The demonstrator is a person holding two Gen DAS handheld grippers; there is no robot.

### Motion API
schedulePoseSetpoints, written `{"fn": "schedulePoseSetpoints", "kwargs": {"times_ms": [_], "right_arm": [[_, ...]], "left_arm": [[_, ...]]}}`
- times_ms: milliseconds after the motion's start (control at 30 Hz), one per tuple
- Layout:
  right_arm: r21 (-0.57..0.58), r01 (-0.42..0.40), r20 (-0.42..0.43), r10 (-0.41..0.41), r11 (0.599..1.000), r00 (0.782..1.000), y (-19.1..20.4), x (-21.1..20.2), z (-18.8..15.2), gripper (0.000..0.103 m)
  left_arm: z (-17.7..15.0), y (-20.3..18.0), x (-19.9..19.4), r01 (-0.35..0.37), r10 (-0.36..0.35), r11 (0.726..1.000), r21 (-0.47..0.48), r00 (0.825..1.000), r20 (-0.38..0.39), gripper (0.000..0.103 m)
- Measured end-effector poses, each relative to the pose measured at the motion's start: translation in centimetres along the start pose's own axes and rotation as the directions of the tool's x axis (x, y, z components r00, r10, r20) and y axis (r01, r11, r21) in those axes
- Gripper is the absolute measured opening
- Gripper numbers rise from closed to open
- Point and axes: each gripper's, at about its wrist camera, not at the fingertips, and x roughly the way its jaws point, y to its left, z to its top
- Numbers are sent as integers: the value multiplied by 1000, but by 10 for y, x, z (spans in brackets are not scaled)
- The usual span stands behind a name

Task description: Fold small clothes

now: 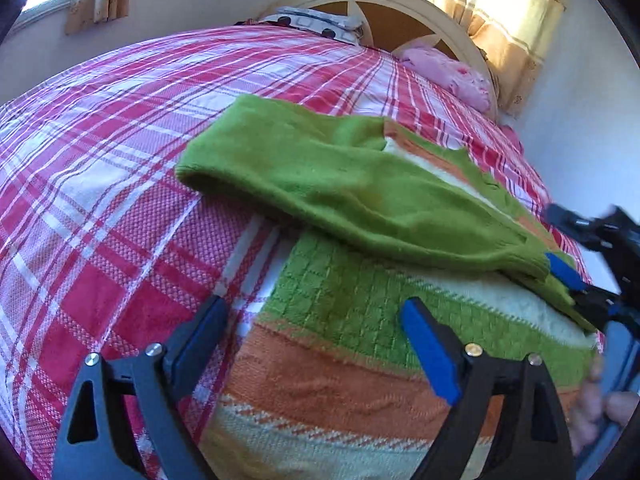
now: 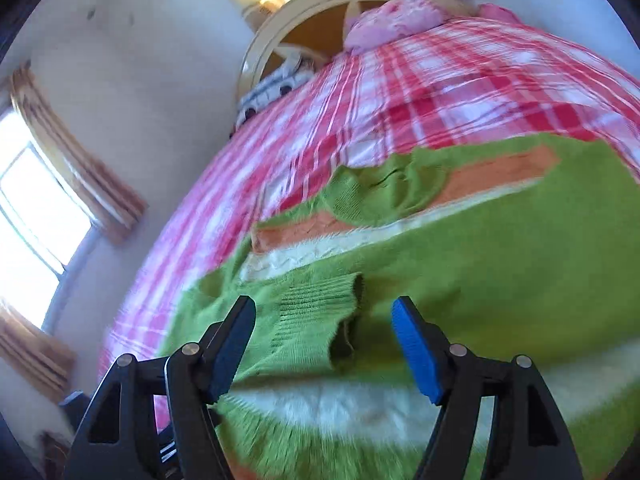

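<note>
**Sleeve laid over, both grippers standing free**

Black fingers with blue pads fill the near edge of each view. From the left wrist, the left gripper [image 1: 312,320] stands wide with nothing between its jaws, poised over the lower left part of the sweater [image 1: 340,312] where the green checked knit gives way to an orange band. One finger hangs over the plaid bedspread [image 1: 100,160], the other over the knit. At the right edge of that same view the right gripper [image 1: 576,276] shows, blurred, close beside the end of the folded-over green sleeve [image 1: 340,184].

From the right wrist, the right gripper [image 2: 324,316] is also parted and holds nothing — the ribbed cuff [image 2: 316,308] lies just ahead between its fingers, untouched as far as I can tell through the blur.

The sweater lies flat on the bed, its sleeve crossing the body diagonally, with a pink pillow [image 1: 452,72] well beyond it near the headboard. I would judge it soft, light and limp: it will sag and drag rather than hold a shape, and the fuzzy knit should grip the pads well. The hem corners or the side seam look like the sensible places to pinch — a thin, edge-on bite through both layers.
</note>
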Motion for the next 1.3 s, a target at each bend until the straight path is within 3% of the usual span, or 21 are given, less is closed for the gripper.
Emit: {"fn": "schedulePoseSetpoints", "kwargs": {"times_ms": [67, 100, 133, 167, 267, 367, 467, 600, 733, 800, 900, 933, 967, 1033, 1133, 1200, 1300], "right_arm": [[-45, 47, -61, -50, 998, 997, 9, 26, -3, 67], [-72, 72, -52, -75, 995, 996, 14, 30, -4, 63], [-109, 98, -34, -102, 989, 994, 20, 30, -7, 51], [-147, 119, -28, -124, 982, 992, 27, 31, -8, 31], [-204, 141, -41, -153, 969, 987, 36, 35, -9, 19], [-243, 134, 5, -137, 961, 991, 45, 19, 0, 18], [-297, 153, 113, -124, 943, 986, 60, -15, 18, 12], [-339, 190, 220, -119, 921, 968, 66, -63, 46, 6], [-335, 280, 306, -178, 900, 935, 44, -101, 63, 4], [-286, 295, 297, -208, 912, 932, 19, -109, 68, 4], [-177, 165, 229, -123, 970, 966, -14, -106, 59, 5], [-153, 143, 215, -108, 978, 971, -19, -101, 54, 14], [-135, 104, 179, -79, 985, 981, -23, -89, 49, 41], [-97, 57, 125, -44, 994, 991, -24, -68, 43, 83], [-81, 30, 103, -22, 996, 994, -20, -40, 37, 84], [-127, 70, 53, -63, 990, 997, -7, -9, 35, 83], [-182, 145, -20, -151, 973, 988, 3, 31, 32, 71]], "left_arm": [[-1, -5, 0, -12, 12, 1000, 12, 1000, -1, 93], [-1, -4, 1, -10, 10, 1000, 11, 1000, -3, 93], [-2, -5, 0, -5, 5, 1000, 9, 1000, -4, 94], [-1, -3, 0, -3, 3, 1000, 6, 1000, -6, 94], [3, 1, 4, -3, 3, 1000, 6, 1000, -10, 95], [5, 2, 5, -2, 2, 1000, 5, 1000, -11, 96], [7, 1, 7, -1, 1, 1000, 4, 1000, -11, 96], [6, 1, 6, -1, 1, 1000, 4, 1000, -11, 96], [7, 1, 7, -4, 4, 1000, 2, 1000, -12, 96], [8, 0, 9, -6, 6, 1000, 1, 1000, -12, 96], [9, 1, 11, -10, 10, 1000, -1, 1000, -12, 97], [9, 0, 12, -11, 11, 1000, -1, 1000, -13, 97], [9, 0, 12, -10, 10, 1000, -1, 1000, -13, 97], [9, 0, 12, -5, 5, 1000, -5, 1000, -12, 97], [10, 1, 13, 2, -2, 1000, -8, 1000, -10, 97], [9, 1, 14, -2, 2, 1000, -4, 1000, -11, 97], [9, 1, 13, 3, -3, 1000, -8, 1000, -9, 97]]}}
